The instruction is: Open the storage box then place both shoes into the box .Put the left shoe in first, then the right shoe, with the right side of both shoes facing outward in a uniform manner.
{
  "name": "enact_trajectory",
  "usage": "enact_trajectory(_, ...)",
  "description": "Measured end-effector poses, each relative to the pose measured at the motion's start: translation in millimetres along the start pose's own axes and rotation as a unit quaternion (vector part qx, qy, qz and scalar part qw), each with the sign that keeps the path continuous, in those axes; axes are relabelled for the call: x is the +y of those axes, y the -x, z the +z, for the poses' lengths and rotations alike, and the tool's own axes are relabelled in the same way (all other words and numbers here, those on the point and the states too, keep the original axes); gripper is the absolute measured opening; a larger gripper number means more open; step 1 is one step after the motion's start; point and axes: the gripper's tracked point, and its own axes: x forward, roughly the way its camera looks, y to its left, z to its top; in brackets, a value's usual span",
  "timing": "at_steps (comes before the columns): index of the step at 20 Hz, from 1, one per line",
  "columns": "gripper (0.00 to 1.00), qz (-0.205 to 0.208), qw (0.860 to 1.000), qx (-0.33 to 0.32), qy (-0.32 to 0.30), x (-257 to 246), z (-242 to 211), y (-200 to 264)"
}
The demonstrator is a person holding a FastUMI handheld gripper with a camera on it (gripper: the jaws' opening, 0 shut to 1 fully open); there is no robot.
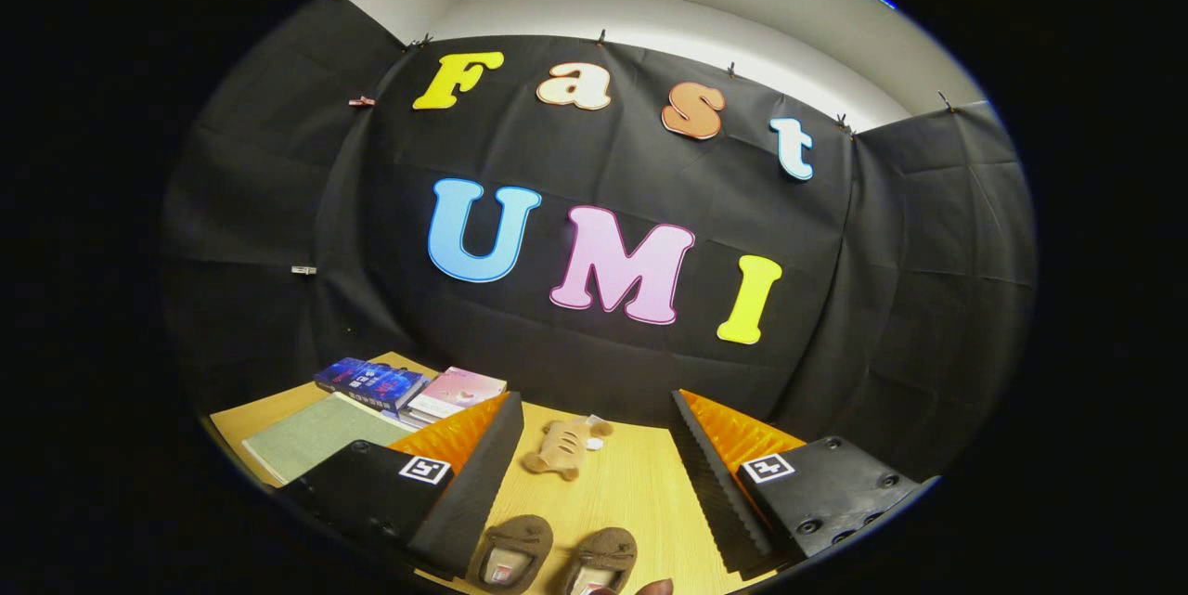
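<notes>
The gripper (594,474) is spread wide and holds nothing, and between its fingers, at the near edge of the wooden table (640,484), sit two brown slippers (555,558) side by side. Further along the table lies a tan plush toy (564,446), with books (408,388) and a green mat (311,435) near the far-left corner. I see no storage box, so the task looks barely begun; the next move is probably finding and opening it.

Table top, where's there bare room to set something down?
Bare wood on the table lies between the open gripper fingers, bordered by the plush toy and two shoes. Beyond the left finger it is crowded with books.
</notes>
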Motion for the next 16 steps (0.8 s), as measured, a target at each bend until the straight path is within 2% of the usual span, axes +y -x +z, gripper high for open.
enact_trajectory(6,0.98,0.071,0.997,-0.007,-0.031,31,6,-3)
enact_trajectory(10,0.98,0.148,0.987,-0.001,-0.067,65,7,-7)
enact_trajectory(13,0.98,0.216,0.97,0.024,-0.105,94,-3,-9)
enact_trajectory(16,0.98,0.289,0.942,0.072,-0.155,121,-23,-9)
